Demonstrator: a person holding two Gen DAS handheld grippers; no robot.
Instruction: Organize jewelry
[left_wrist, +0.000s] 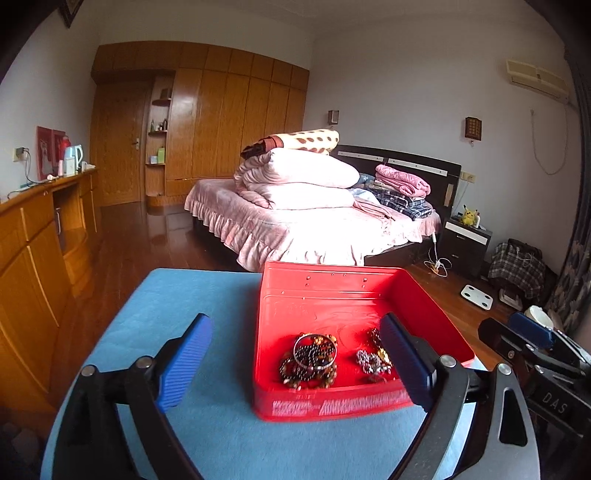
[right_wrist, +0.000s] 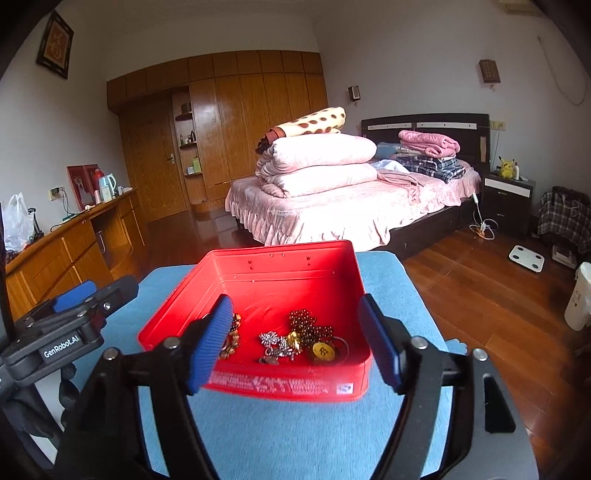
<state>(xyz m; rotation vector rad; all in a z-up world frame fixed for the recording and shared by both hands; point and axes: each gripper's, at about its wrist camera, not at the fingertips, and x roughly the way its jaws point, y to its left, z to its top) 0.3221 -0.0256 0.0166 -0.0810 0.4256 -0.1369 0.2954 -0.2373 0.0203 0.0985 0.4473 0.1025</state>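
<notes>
Jewelry (right_wrist: 295, 338) lies in red tray (right_wrist: 258, 384), ahead of both spread grippers.

Beaded jewelry (left_wrist: 314, 360) inside red tin (left_wrist: 295, 295)

The white print along the front wall of the shallow red metal tin (left_wrist: 332, 406) is smeared into streaks on the left wrist view, no way to read it. The left gripper's right blue ribbed pad (left_wrist: 406, 363) covers part of the small silvery-gold jewelry clump (left_wrist: 371, 362), and on the other camera the right gripper's left blue pad (right_wrist: 210, 343) hides most of the brown beaded bracelet pile (right_wrist: 231, 341). Both black gripper frames run off the bottom edge, and the little round yellow tag (right_wrist: 323, 351) has a mark on it, maybe a logo, too small to tell.
</notes>
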